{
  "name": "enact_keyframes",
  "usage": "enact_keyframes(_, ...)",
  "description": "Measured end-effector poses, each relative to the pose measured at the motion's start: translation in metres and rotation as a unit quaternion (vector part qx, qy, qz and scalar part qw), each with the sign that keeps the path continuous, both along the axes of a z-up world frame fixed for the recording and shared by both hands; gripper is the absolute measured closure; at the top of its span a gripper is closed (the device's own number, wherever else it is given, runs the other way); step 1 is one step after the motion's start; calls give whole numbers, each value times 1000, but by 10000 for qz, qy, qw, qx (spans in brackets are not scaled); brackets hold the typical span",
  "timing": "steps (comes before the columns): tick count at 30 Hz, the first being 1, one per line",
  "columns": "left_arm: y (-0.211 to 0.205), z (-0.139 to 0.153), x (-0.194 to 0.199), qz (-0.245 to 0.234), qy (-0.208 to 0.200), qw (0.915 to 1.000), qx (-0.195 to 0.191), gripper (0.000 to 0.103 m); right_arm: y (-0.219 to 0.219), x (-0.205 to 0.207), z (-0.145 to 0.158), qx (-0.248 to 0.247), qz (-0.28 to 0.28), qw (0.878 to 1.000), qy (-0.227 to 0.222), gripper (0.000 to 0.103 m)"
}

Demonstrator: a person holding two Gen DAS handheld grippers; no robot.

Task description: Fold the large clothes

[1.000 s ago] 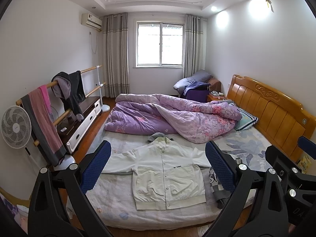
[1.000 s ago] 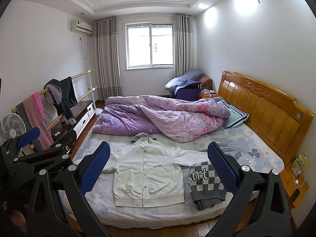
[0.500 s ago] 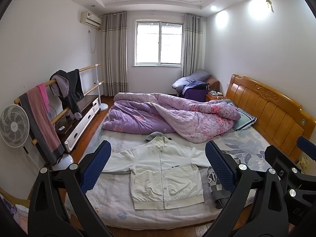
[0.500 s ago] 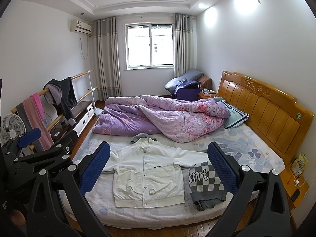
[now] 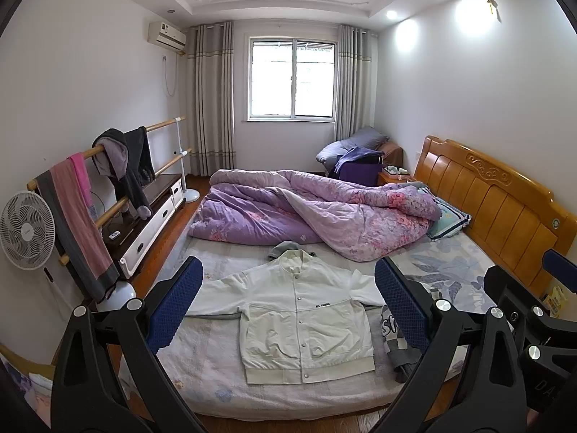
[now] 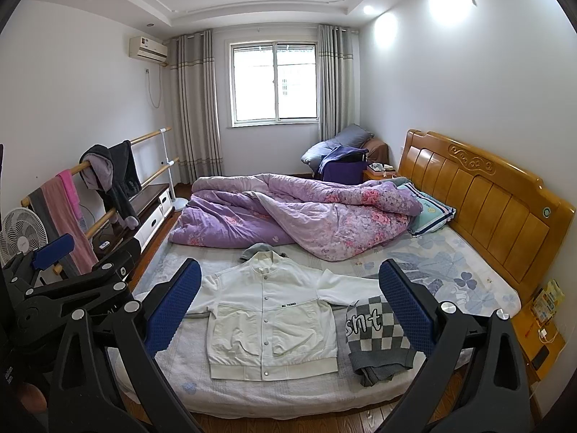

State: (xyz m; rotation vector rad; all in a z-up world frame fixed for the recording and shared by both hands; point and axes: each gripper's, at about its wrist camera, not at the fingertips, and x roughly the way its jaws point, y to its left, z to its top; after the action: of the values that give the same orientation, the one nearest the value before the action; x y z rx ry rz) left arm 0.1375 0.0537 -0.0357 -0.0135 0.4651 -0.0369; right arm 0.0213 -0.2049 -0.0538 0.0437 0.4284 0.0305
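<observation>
Jacket, white, lies flat and face-up on the near half of the bed, buttoned, both sleeves spread sideways, hem toward me. Nothing folded yet by my read.

Left gripper: jaws wide, empty, hovering off the foot of the bed, well short of the cloth. Right gripper: same, wide and empty.

Plan for the step: I bring both down together, one per sleeve cuff, pinch only the top layer plus sleeve, and fold each sleeve in across the chest. Then take the hem corners and carry them up to the collar. Keep tension even between the two sides, or the body will skew. Cloth looks stiff-ish, so it should hold a crease, but the ribbed hem may curl.

In the way: checkered grey knit sits folded just beside the jacket, on my right, and touches or overlaps the right sleeve end; can't tell which is on top. I need to grab the sleeve clear of it, or I drag it along. Small grey garment pokes out behind the collar; risk of snagging on the final fold.

Further back: purple quilt heaped across the far half, so no spare room there. Pillow by the wooden headboard. Fan and clothes rail on my left, clear of the work.
</observation>
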Motion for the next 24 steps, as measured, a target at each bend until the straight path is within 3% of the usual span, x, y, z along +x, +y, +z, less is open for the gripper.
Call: enact_keyframes(24, 5, -1, 5, 35, 1, 10000, 4, 6, 0, 3, 1, 18, 11, 10000, 0, 8)
